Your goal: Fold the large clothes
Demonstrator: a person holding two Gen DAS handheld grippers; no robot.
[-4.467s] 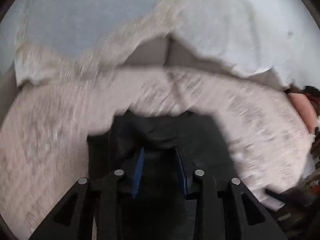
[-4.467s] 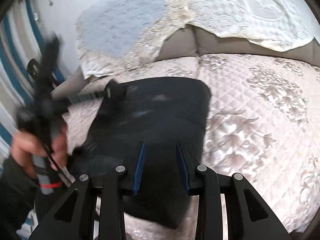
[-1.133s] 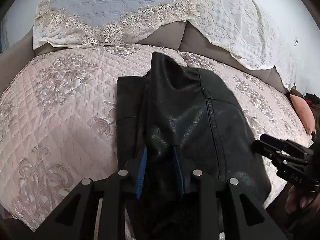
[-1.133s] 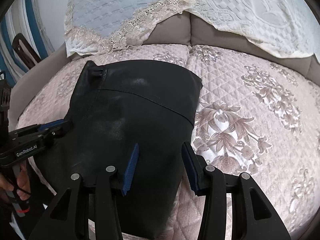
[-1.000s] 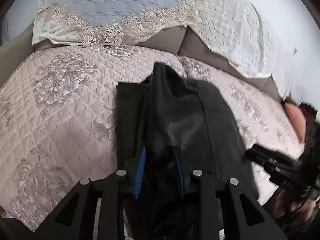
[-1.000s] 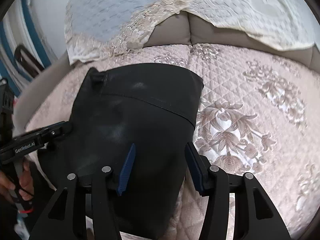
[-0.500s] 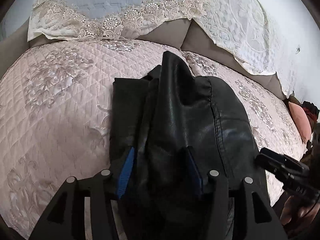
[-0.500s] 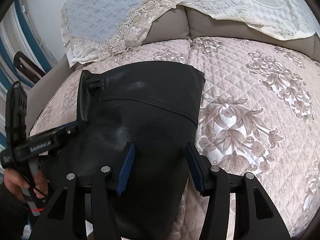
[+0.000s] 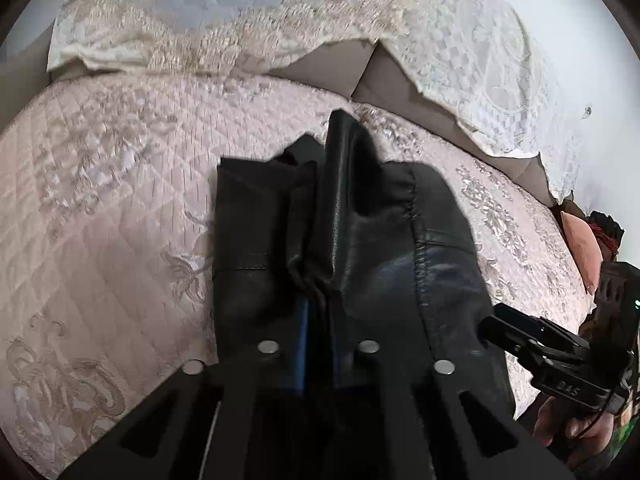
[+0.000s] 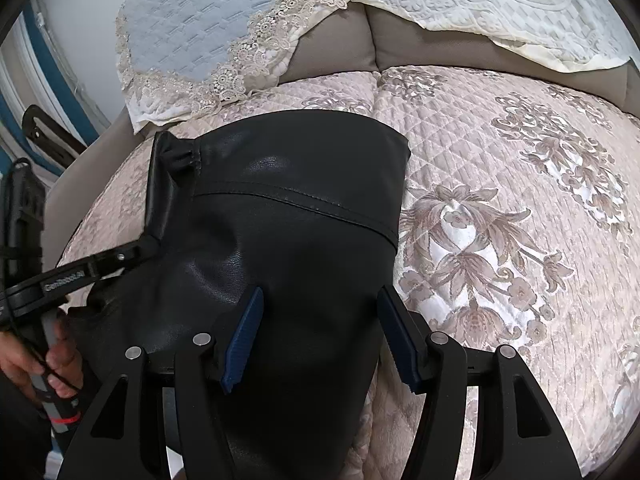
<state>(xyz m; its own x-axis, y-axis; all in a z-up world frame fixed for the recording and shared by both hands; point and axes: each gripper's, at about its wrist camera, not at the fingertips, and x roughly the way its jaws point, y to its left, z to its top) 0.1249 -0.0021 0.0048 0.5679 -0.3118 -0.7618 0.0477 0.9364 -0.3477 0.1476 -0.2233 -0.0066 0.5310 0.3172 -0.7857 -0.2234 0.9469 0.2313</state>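
A black leather garment (image 9: 360, 248) lies folded on the quilted pink sofa seat (image 9: 104, 216), and shows in the right wrist view (image 10: 288, 216) too. My left gripper (image 9: 318, 312) is shut on a bunched ridge of the garment along its left side; in the right wrist view (image 10: 148, 246) its tips meet the leather. My right gripper (image 10: 320, 332) is open, its blue pads astride the garment's near end without pinching it. It also shows in the left wrist view (image 9: 496, 320) at the garment's right edge.
Lace-edged covers (image 10: 224, 40) hang over the grey backrest cushions (image 10: 400, 48). The quilted seat (image 10: 520, 200) stretches bare to the right. A pink cushion (image 9: 580, 248) lies at the far right end. A blue-striped wall (image 10: 24, 92) stands left.
My left gripper has closed from open onto a ridge of the leather and pulled it up into a bunch. My right gripper stays open over the near end.
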